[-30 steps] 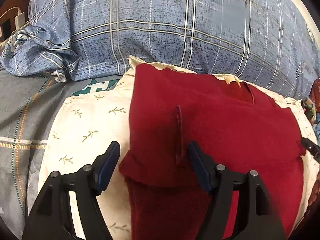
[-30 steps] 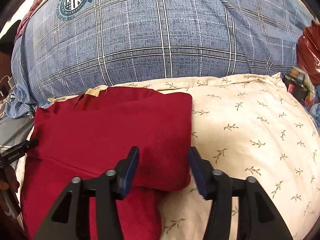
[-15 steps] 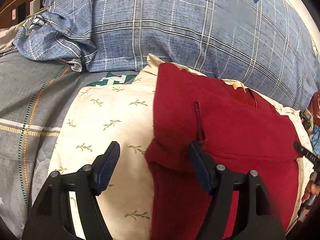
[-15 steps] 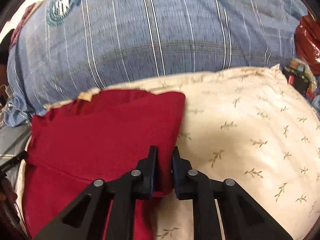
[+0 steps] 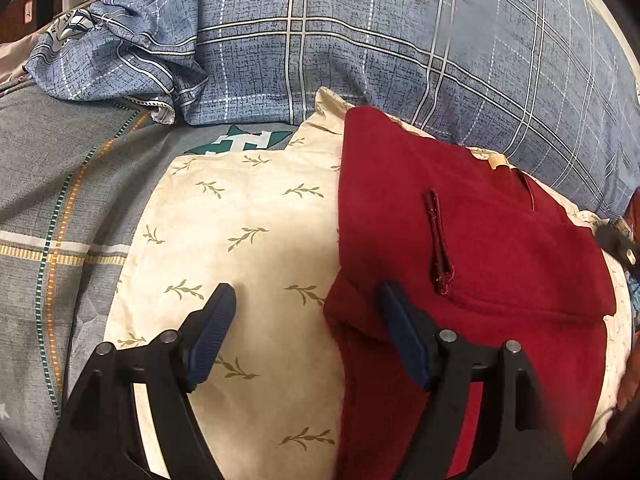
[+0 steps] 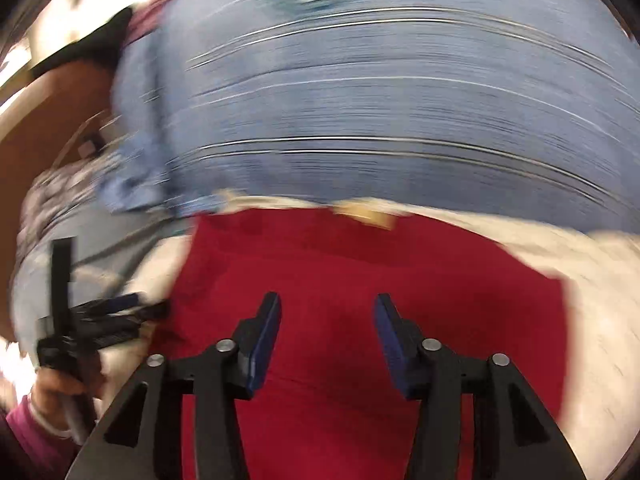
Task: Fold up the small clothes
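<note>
- Red cloth now fills your right view: the right gripper point(image 6: 326, 338) has swung from the garment's right edge to above its middle, and the blur says it was moving fast.
- Its jaws snapped nearly shut at that edge half a second ago; now they are opening, and nothing sits between them.
- I judge the right-side tuck finished and released, so the red garment point(image 5: 472, 248) lies folded on the leaf-print pillow point(image 5: 248, 216), its near left corner still bulging.
- Your left gripper point(image 5: 308, 330) has slid left: its jaws stand wide and are opening, straddling that corner without pinching it, one pad on red cloth, the other over bare pillow.
- Both grippers point steeply down at the bed.
- Beyond the pillow rises the blue plaid quilt point(image 5: 400, 48).
</note>
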Tool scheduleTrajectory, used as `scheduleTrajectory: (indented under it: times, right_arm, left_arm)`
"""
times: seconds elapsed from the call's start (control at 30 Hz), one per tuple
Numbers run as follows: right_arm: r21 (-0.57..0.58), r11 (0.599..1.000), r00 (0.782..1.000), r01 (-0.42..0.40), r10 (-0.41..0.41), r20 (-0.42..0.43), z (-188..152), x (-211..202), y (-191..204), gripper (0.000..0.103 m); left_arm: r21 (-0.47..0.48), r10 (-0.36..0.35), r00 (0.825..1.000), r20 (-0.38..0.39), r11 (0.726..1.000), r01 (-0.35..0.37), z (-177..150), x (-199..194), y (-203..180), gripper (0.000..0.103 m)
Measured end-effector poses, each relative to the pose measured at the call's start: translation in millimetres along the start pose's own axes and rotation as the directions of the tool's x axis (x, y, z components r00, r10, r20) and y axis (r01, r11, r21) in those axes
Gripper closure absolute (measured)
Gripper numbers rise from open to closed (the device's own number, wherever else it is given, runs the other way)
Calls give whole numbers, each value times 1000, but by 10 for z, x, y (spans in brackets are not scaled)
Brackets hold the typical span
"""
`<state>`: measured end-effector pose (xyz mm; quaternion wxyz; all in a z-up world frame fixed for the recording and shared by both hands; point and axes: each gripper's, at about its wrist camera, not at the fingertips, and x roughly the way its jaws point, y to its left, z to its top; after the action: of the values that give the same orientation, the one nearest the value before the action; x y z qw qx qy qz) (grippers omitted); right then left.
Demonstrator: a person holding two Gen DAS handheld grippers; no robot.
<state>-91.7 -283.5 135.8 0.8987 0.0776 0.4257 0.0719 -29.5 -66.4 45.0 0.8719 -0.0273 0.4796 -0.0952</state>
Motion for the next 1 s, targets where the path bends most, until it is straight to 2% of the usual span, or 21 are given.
scheduleTrajectory:
  times: [0.03,0.1,0.2,0.33,0.37,0.4,0.43,0.47,0.53,0.67,0.77,0.87,0.9,0.93,1.0]
  right_arm:
    - [-54,998,999,-35,35,-1,118,178,196,41]
    - [-119,991,998,-62,61,-11,278,451,453,40]
    - [-155,975,985,-162,150,-86,514,917,743,36]
    - [-202,954,968,-221,189,-167,645,1401,1002,39]
    - [-231,944,963,-236,197,-182,641,1499,1067,45]
    - [-257,937,961,-236,186,-204,626,1578,1118,88]
    - [-302,931,963,-204,136,-232,612,1675,1176,96]
    - [-323,928,963,-186,108,-246,604,1721,1193,96]
    - [-330,928,969,-173,100,-226,600,1771,1214,96]
    - [-238,962,976,-134,86,-202,580,1974,1150,97]
    - [-233,964,979,-128,85,-185,572,1957,1176,96]
    - [-171,972,979,-159,132,-155,643,1690,1081,81]
    - [-156,974,980,-163,141,-142,669,1577,1042,66]
    - [-142,975,980,-170,153,-124,685,1434,994,58]
    - [-135,977,985,-167,159,-70,666,1113,892,59]
  left_arm:
    - [-9,-8,1000,-6,1000,8,1,-1,24,28]
    - [-23,-21,1000,-17,1000,20,3,10,54,28]
    - [-30,-26,999,-20,999,25,1,25,68,25]
    - [-26,-29,999,-28,999,28,9,39,62,25]
    - [-26,-31,999,-30,999,31,10,41,57,25]
    - [-30,-36,999,-33,999,35,10,46,58,25]
    - [-34,-39,999,-34,999,37,10,46,65,25]
    - [-39,-42,999,-35,998,40,13,49,71,25]
    - [-46,-42,998,-37,998,40,18,55,74,25]
    - [-44,-32,999,-36,999,31,19,71,57,24]
    - [-43,-31,999,-35,999,29,17,72,55,24]
    - [-41,-29,999,-36,999,27,11,71,46,24]
    - [-39,-26,999,-35,999,25,9,66,39,24]
    - [-38,-25,999,-35,999,24,7,59,38,24]
    - [-40,-22,999,-34,999,21,6,60,39,24]
